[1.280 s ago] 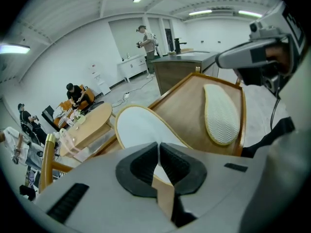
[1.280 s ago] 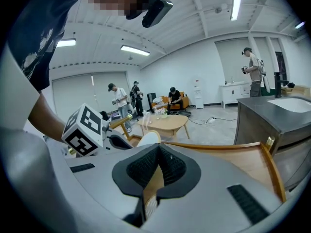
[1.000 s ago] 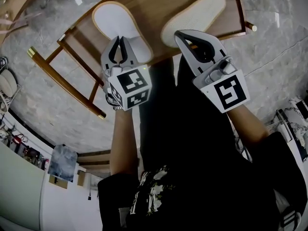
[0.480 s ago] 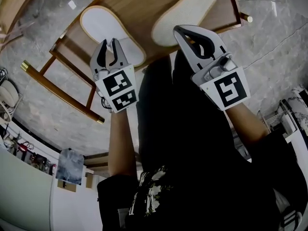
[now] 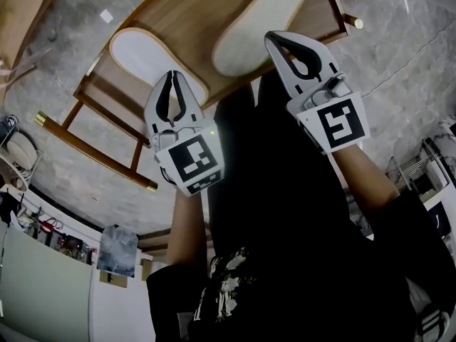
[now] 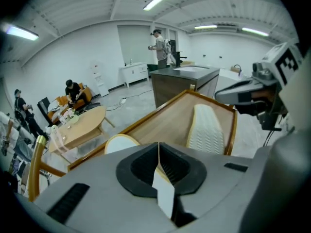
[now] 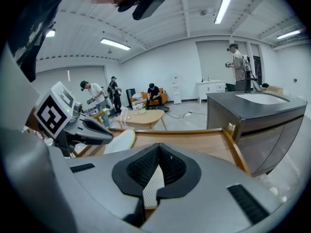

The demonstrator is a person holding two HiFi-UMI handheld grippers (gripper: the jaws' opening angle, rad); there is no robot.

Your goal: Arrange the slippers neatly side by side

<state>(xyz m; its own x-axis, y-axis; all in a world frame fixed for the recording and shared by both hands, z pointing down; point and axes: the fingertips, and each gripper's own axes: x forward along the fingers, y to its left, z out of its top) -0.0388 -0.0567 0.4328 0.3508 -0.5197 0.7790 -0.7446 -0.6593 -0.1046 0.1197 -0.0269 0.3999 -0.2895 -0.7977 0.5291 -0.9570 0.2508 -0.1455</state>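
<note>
Left gripper: your left gripper [image 5: 173, 77] has just been closing. Its jaws now meet tip to tip with nothing pinched between them, and the white seen below the tips is slipper surface beyond.
Right gripper: your right gripper [image 5: 271, 37] has its jaws together and holds nothing.
Where the pair lies: both slippers are on the wooden table [image 5: 206, 6]. The left slipper [image 5: 146, 54] is left of centre in the head view, with its near end under your left tips. The right slipper [image 5: 253, 23] is upper centre, with its near end just beside your right tips.
Left slipper axis: it runs from upper left to lower right and shows a smooth white face. You cannot tell toe from heel here.
Right slipper axis: it runs from lower left to upper right and shows a zigzag tread, so it probably lies sole up.
Together: the two form a V, near ends close and far ends splayed.
Risk, edge: the left slipper's near end sits at the table's near rim, so a pull toward you could tip it off.
Risk, spin: a shove with closed tips at one end will likely swing a slipper, not slide it.
Risk, mismatch: squaring them up without flipping the right one would leave an uneven pair.
</note>
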